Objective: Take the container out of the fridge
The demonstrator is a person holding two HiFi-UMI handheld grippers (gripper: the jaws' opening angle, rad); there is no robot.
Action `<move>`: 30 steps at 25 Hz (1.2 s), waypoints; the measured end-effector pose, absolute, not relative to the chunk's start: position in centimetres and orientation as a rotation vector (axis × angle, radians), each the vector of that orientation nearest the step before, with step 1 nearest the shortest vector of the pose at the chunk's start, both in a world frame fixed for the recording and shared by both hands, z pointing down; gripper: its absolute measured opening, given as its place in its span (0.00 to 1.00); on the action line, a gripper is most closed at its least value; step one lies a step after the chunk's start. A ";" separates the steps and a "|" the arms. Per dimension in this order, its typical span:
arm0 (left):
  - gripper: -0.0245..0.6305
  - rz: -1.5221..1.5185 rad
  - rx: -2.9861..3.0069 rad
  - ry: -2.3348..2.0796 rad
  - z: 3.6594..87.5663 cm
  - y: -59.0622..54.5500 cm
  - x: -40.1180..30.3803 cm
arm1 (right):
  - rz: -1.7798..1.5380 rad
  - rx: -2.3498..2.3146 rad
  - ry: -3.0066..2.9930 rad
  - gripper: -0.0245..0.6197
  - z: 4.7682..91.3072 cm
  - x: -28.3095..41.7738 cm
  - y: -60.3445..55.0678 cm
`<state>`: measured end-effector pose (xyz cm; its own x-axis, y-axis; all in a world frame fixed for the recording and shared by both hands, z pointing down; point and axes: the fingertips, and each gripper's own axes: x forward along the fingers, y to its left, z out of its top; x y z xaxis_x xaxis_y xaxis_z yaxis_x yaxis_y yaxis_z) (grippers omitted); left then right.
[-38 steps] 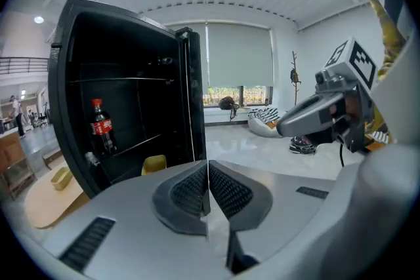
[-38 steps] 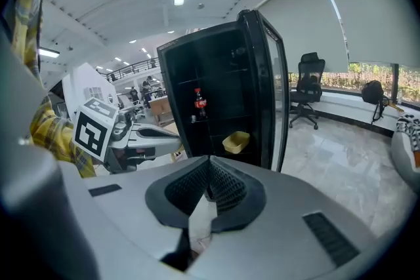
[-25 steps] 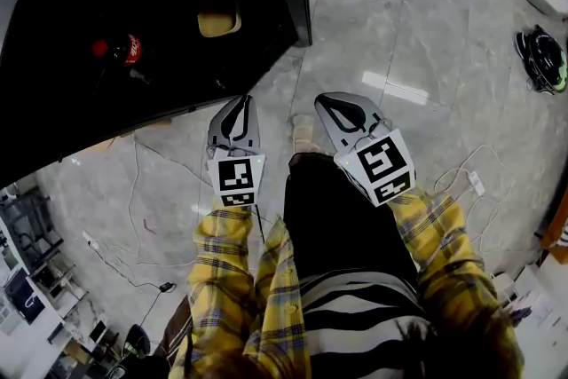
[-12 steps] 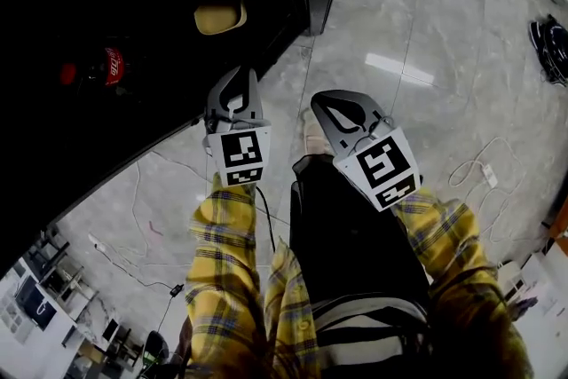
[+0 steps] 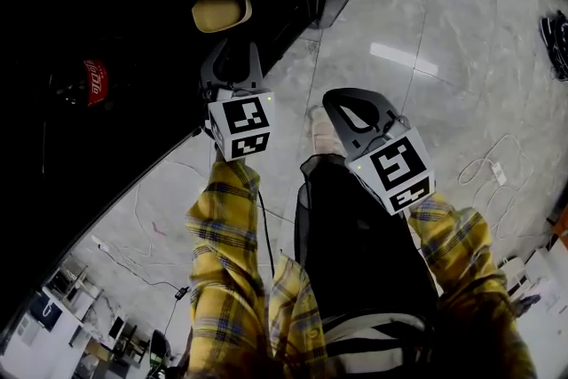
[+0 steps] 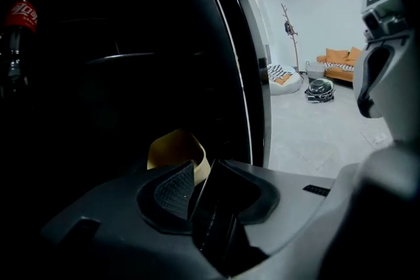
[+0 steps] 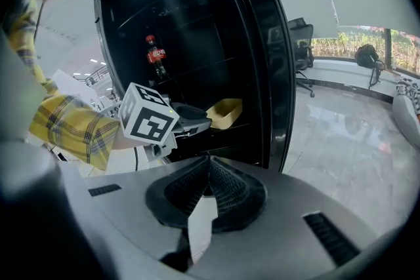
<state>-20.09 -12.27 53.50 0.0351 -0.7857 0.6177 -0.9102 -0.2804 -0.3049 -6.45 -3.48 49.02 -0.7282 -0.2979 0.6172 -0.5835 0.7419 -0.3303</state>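
Note:
A yellow container (image 5: 222, 11) sits on a shelf inside the dark open fridge (image 5: 133, 31). My left gripper (image 5: 232, 49) reaches toward it at the fridge's front, just short of the container (image 6: 177, 149). Its jaws (image 6: 200, 177) are opening, a narrow gap between them and nothing in it. My right gripper (image 5: 342, 102) hangs shut and empty over the floor, to the right of the fridge. From the right gripper (image 7: 209, 170) view, the left gripper (image 7: 190, 116) points at the container (image 7: 226, 111).
A red-labelled cola bottle (image 5: 93, 77) stands further left in the fridge, on a higher shelf (image 7: 155, 57). The fridge's right wall (image 6: 252, 75) rises just right of the container. Cables (image 5: 484, 169) and a dark round object (image 5: 557, 40) lie on the marble floor.
My left gripper has moved forward toward the fridge and the container, and its jaws have parted slightly. The right gripper has stayed beside the leg.

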 end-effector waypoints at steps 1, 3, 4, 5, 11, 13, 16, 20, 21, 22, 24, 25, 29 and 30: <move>0.20 1.096 2.132 -1.766 53.8 -12.7 -20.2 | 0.708 0.665 -2.393 0.08 49.3 -6.4 -3.4; 0.20 1.142 2.134 -1.755 54.5 -13.3 -20.5 | 0.716 0.664 -2.380 0.08 49.8 -6.3 -3.3; 0.20 1.170 2.131 -1.745 54.9 -13.5 -20.7 | 0.719 0.664 -2.375 0.08 50.1 -6.2 -3.3; 0.21 1.203 2.125 -1.733 55.4 -13.7 -20.9 | 0.721 0.665 -2.371 0.08 50.3 -6.2 -3.3; 0.24 1.395 2.150 -1.699 56.7 -14.6 -21.5 | 0.739 0.658 -2.349 0.08 51.6 -6.1 -3.2; 0.26 1.448 2.161 -1.686 56.7 -15.0 -21.8 | 0.745 0.656 -2.342 0.08 52.0 -6.1 -3.0; 0.29 1.505 2.172 -1.687 56.4 -15.7 -22.5 | 0.753 0.651 -2.337 0.08 52.2 -6.3 -2.9; 0.30 1.506 2.167 -1.665 56.5 -16.6 -23.0 | 0.754 0.637 -2.332 0.08 52.5 -6.5 -2.7; 0.31 1.508 2.167 -1.643 56.7 -16.7 -23.0 | 0.758 0.637 -2.330 0.08 52.6 -6.5 -2.6; 0.31 1.513 2.169 -1.620 57.0 -16.8 -22.9 | 0.763 0.637 -2.329 0.08 52.7 -6.6 -2.6; 0.31 1.522 2.177 -1.586 57.3 -17.0 -22.8 | 0.771 0.639 -2.326 0.08 52.8 -6.6 -2.5; 0.30 1.523 2.180 -1.574 57.4 -17.1 -22.7 | 0.772 0.640 -2.325 0.08 52.9 -6.7 -2.5; 0.26 1.532 2.191 -1.519 57.7 -17.1 -22.5 | 0.772 0.635 -2.323 0.08 53.0 -6.8 -2.5; 0.23 1.535 2.196 -1.506 57.7 -17.0 -22.5 | 0.772 0.635 -2.325 0.08 53.0 -6.9 -2.5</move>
<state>-22.48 -17.04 57.72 0.0220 -0.6651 0.7465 -0.7334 -0.5181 -0.4400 -6.86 -2.48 52.97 -0.7044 -0.2444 0.6664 -0.5944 0.7162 -0.3656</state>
